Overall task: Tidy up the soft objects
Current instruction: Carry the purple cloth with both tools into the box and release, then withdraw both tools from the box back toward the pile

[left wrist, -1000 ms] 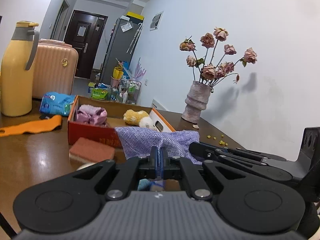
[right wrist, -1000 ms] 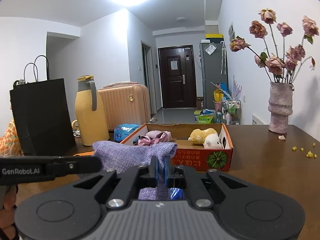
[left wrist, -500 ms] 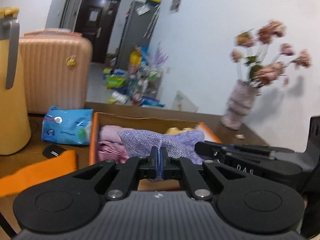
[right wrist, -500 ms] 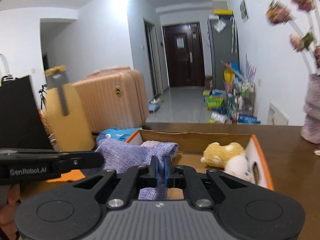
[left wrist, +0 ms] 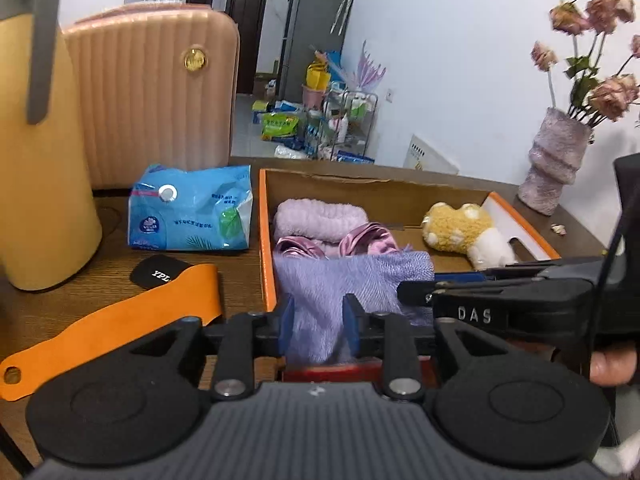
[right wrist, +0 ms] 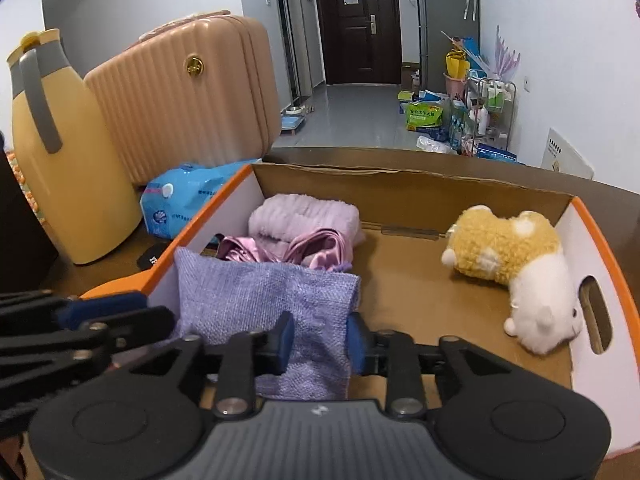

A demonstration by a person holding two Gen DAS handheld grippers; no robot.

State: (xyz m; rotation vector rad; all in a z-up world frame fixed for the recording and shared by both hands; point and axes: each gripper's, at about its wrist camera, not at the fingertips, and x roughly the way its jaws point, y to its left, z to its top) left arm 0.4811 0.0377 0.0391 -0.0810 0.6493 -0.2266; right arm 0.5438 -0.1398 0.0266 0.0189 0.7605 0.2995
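A folded purple woven cloth (left wrist: 340, 280) (right wrist: 264, 300) lies at the near left of the orange cardboard box (left wrist: 266, 240) (right wrist: 600, 236). My left gripper (left wrist: 318, 322) and my right gripper (right wrist: 320, 338) both have their jaws parted, with the cloth loose between them. Behind the cloth in the box are a pink satin item (right wrist: 304, 246) and a lilac fluffy towel (right wrist: 304, 212). A yellow and white plush toy (right wrist: 516, 264) lies at the box's right end.
On the wooden table left of the box are a blue wipes pack (left wrist: 192, 208), an orange strap (left wrist: 108, 320) and a yellow jug (left wrist: 36, 140). A pink suitcase (right wrist: 188, 88) stands behind. A vase of dried flowers (left wrist: 556, 168) stands to the right.
Both grippers carried the purple cloth forward and down into the box, then opened their jaws. The cloth now rests in the box instead of being pinched.
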